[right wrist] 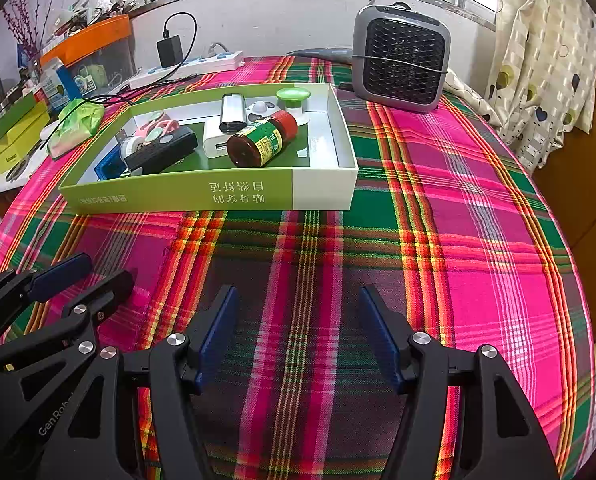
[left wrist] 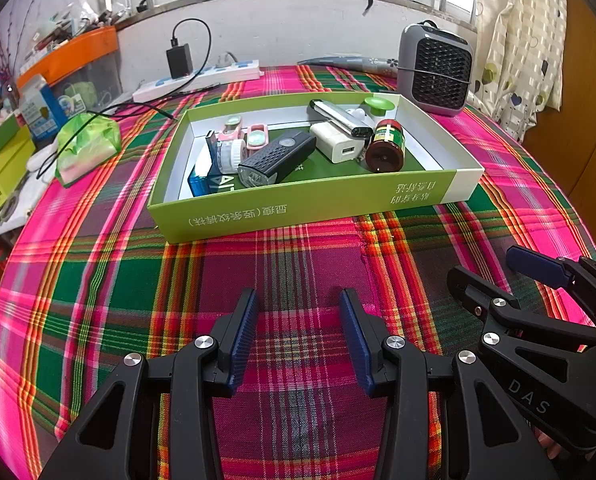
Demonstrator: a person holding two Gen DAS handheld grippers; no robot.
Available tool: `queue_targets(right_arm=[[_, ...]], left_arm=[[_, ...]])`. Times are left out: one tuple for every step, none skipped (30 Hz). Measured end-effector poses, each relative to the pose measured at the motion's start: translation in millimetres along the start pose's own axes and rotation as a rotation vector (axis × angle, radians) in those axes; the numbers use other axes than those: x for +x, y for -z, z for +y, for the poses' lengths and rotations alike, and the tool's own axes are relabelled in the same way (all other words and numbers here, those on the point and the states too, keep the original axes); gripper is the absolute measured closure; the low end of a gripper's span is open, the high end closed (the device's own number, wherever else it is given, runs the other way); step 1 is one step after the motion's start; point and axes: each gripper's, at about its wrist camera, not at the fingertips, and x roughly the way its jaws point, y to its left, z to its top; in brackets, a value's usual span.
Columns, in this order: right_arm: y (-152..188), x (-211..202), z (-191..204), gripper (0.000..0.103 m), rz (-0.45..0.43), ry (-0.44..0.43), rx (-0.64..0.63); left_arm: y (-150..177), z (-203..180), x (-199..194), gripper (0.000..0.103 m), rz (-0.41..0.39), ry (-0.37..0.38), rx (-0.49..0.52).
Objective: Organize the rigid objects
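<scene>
Both tongs, the left gripper (left wrist: 299, 336) and right gripper (right wrist: 298, 334), hang spread and empty over the plaid cloth (right wrist: 477, 240). Ahead of them sits a shallow green box (left wrist: 298, 206) holding a brown red-capped jar (left wrist: 385, 146) on its side, a black bike light (left wrist: 276, 158), a white charger (left wrist: 337, 142), and what may be a silver lighter (left wrist: 339, 117).

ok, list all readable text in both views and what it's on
"DAS": right gripper body, left wrist view.
"GenRob…", cut off: left gripper body, right wrist view.
Chinese print, upside down: green box front wall; not reliably readable.
Brown jar label: too small.
</scene>
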Motion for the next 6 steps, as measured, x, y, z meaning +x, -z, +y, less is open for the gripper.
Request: queue_targets(right_arm=[[0.0,0.0,0.0,0.04,0.0,0.0,0.0],[0.0,0.0,0.0,0.04,0.0,0.0,0.0],[0.0,0.0,0.0,0.04,0.0,0.0,0.0],[0.0,0.0,0.0,0.04,0.0,0.0,0.0],[0.0,0.0,0.0,0.04,0.0,0.0,0.0],[0.0,0.0,0.0,0.04,0.0,0.0,0.0]], left_arm=[[0.0,0.1,0.0,0.061,0.0,0.0,0.0],[0.0,0.0,0.0,0.061,0.0,0.0,0.0],[0.0,0.2,0.0,0.061,0.0,0.0,0.0],[-0.1,-0.3,0.1,0.061,0.0,0.0,0.0],[0.0,-0.8,0.1,0.061,0.0,0.0,0.0],[0.0,-0.2,0.0,0.061,0.0,0.0,0.0]])
